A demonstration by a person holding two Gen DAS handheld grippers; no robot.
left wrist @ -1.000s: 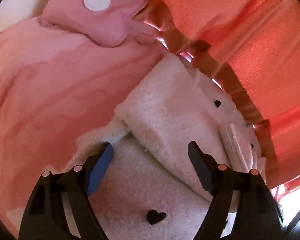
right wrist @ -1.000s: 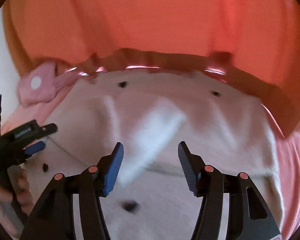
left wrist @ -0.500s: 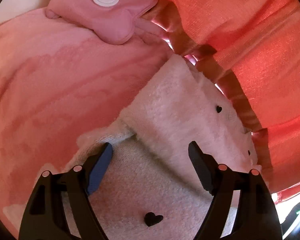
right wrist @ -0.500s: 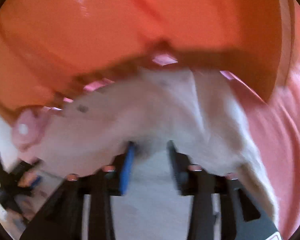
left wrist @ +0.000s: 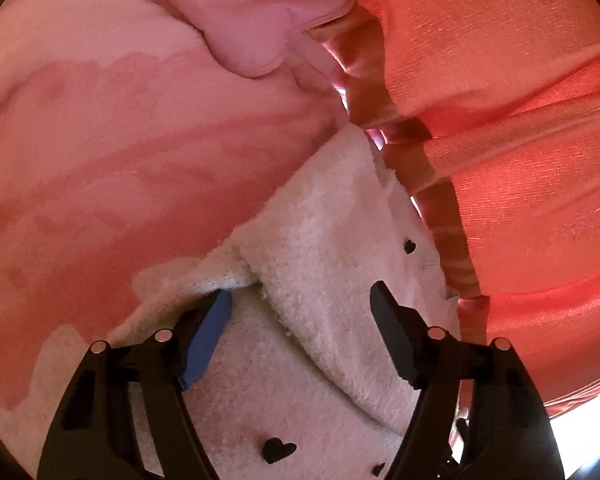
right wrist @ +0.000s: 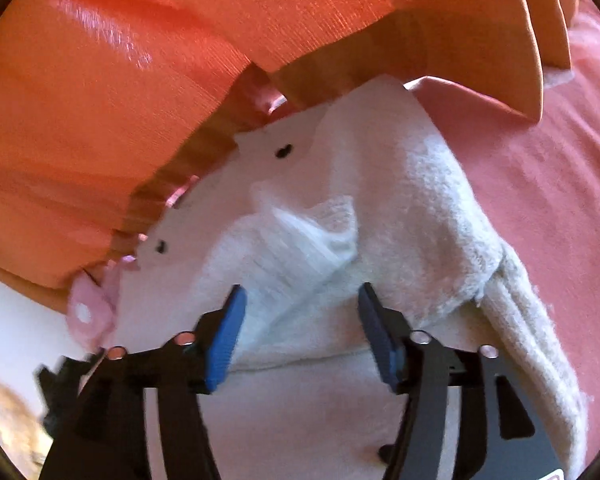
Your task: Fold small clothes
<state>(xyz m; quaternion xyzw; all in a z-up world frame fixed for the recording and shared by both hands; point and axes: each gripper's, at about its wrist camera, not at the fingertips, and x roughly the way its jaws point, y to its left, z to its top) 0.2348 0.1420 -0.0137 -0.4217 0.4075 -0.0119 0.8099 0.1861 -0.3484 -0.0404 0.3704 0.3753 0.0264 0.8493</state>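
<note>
A small cream fleece garment with black hearts (left wrist: 332, 240) lies partly folded on a pink blanket (left wrist: 100, 152). My left gripper (left wrist: 300, 316) is open, low over the garment, its left finger tucked under a folded edge. In the right wrist view the same garment (right wrist: 380, 184) lies folded over, with a ribbed cuff (right wrist: 312, 236) on top. My right gripper (right wrist: 300, 312) is open, its fingers either side of that cuff, gripping nothing.
An orange-red curtain or cushion fabric (left wrist: 520, 120) borders the garment at the back; it also shows in the right wrist view (right wrist: 140, 80). A pink pouch with a white round patch (left wrist: 252, 8) lies on the blanket beyond the garment.
My right gripper swung right and dropped close to the garment, closing partway then opening again over the cuff. My left gripper moved forward; its left finger slid under the fold.
</note>
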